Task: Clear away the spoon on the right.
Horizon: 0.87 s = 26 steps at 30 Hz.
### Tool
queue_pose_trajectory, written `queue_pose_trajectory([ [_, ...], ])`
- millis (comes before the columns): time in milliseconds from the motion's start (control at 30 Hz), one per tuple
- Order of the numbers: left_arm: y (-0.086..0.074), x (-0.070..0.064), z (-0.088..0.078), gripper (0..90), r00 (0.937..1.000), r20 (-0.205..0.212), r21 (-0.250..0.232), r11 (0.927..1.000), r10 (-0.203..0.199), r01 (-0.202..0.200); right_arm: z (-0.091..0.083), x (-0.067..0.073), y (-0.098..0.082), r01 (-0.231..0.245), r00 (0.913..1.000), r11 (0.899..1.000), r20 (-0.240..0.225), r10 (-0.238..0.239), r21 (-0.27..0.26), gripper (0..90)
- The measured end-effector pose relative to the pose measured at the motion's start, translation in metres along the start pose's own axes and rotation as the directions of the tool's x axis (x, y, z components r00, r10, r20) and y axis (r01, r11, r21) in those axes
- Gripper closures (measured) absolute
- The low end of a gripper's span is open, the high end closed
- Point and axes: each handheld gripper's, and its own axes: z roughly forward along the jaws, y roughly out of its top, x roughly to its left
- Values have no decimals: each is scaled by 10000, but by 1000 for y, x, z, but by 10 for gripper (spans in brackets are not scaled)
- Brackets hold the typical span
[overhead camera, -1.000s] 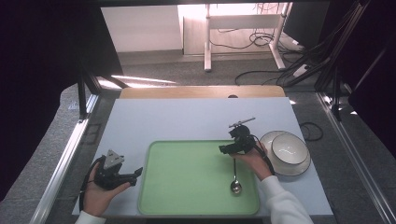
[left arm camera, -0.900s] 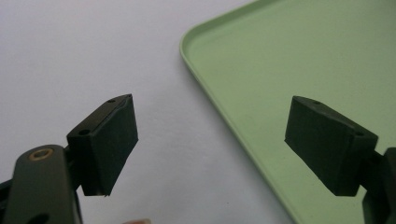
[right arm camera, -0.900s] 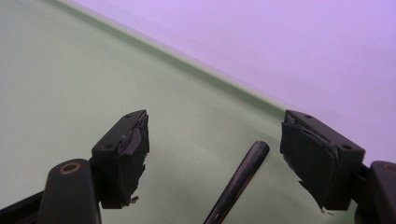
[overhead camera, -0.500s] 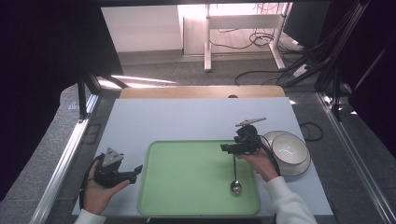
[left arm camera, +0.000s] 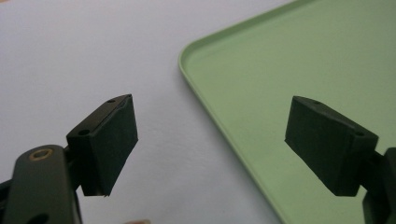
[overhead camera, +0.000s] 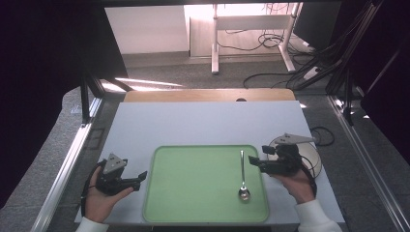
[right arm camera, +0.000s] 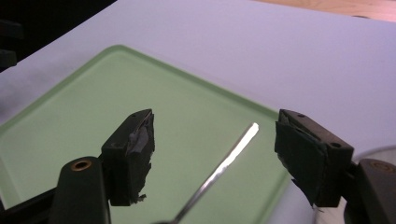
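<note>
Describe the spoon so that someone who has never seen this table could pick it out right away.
Start at the white table and find the flat green tray near its front edge. The spoon lies in the tray's right part, handle pointing away from the person, bowl nearest them, just left of the right gripper. It is the only shiny metal thing on the tray; the round bowl stands outside it.

Spoon (overhead camera: 242,175) in tray (overhead camera: 193,203) — bowl (overhead camera: 312,150) right.
</note>
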Motion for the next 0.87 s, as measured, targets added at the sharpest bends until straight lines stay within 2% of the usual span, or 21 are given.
queue_pose_trajectory([
  [167, -2, 6, 2, 164, 9999, -70, 62, 9999, -110, 110, -27, -10, -25, -145, 9996, 9991, 237, 155, -399, 289],
  [367, -4, 10, 7, 164, 9996, -239, 152, 9998, -142, 145, -43, -25, -49, -575, 9975, 9967, 380, 597, -579, 290],
  [467, -5, 11, 9, 164, 9995, -296, 150, 9998, -136, 141, -45, -27, -52, -604, 9972, 9968, 410, 626, -530, 290],
  [667, -7, 15, 13, 164, 9992, -356, 171, 9997, -173, 179, -43, -24, -50, -286, 9987, 9982, 416, 308, -532, 289],
  [800, -8, 19, 15, 162, 9983, -470, 87, 9994, -332, 337, -42, -23, -51, -150, 9989, 9989, 439, 169, -445, 287],
  [867, -9, 22, 18, 162, 9974, -541, 94, 9988, -483, 489, -43, -24, -50, -214, 9991, 9981, 362, 235, -575, 287],
])
